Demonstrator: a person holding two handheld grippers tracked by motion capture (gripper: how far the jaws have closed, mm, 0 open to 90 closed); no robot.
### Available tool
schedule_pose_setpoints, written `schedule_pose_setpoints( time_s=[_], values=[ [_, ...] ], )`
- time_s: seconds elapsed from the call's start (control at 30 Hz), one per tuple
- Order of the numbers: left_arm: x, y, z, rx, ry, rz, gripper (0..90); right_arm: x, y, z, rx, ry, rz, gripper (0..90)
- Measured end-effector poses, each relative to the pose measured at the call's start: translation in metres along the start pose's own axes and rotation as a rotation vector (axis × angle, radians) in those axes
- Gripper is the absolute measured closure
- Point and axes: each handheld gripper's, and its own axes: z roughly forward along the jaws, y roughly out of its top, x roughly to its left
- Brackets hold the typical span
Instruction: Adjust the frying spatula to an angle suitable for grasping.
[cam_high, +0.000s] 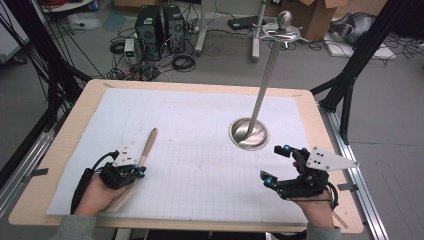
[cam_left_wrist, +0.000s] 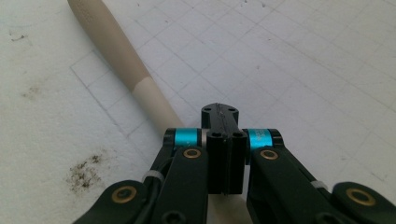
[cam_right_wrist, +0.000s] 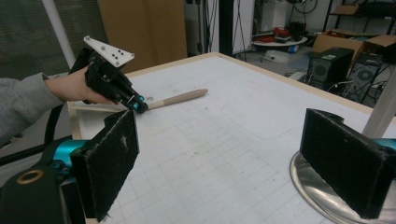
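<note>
1. The room is a lab with cables, two black computer towers and cardboard boxes on the grey floor in the upper part of the high view. In front of them a wooden counter carries a white gridded mat.

2. A wooden utensil lies at the lower left of the mat, its tan handle running up and to the right in the high view. The left gripper sits over its lower stretch with the jaws clenched together. In the left gripper view the handle passes under the closed jaws, but whether they pinch it or merely rest above it cannot be told.

3. The right gripper hovers at the lower right, jaws spread wide and holding nothing, just below and to the right of the round steel base of an upright metal stand.

4. The step in hand looks like lifting the utensil, perhaps to carry it toward the stand. To do it well, take a firm hold near the middle of the handle so it does not pivot. Lift it clear of the mat before moving across. Keep the free gripper away from the thin pole, which could tip if knocked.

5. No brand, label or readable writing can be made out; the mat bears only grid lines and some dark smudges.
</note>
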Motion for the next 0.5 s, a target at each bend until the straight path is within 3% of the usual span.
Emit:
schedule_pose_setpoints(
  time_s=[0.13, 0.27, 0.3, 0.37, 0.5],
  values=[
    [0.002, -0.001, -0.003, -0.038, 0.013, 0.007, 89.7, -0.001, -0.001, 0.003, 0.014, 0.0, 0.001, 10.6],
    [0.011, 0.001, -0.011, -0.11, 0.017, -0.061, 89.6, 0.0, -0.003, 0.003, 0.022, 0.0, 0.005, 10.7],
    [0.016, 0.002, -0.012, -0.127, 0.035, -0.099, 89.7, 0.0, -0.003, 0.003, 0.023, -0.003, 0.003, 10.6],
    [0.019, 0.002, -0.012, -0.134, 0.037, -0.111, 89.6, 0.0, -0.004, 0.002, 0.025, -0.005, 0.003, 10.7],
    [0.029, 0.003, -0.007, -0.133, 0.07, -0.175, 89.7, 0.002, -0.004, -0.006, 0.019, -0.018, 0.007, 10.6]
  ],
)
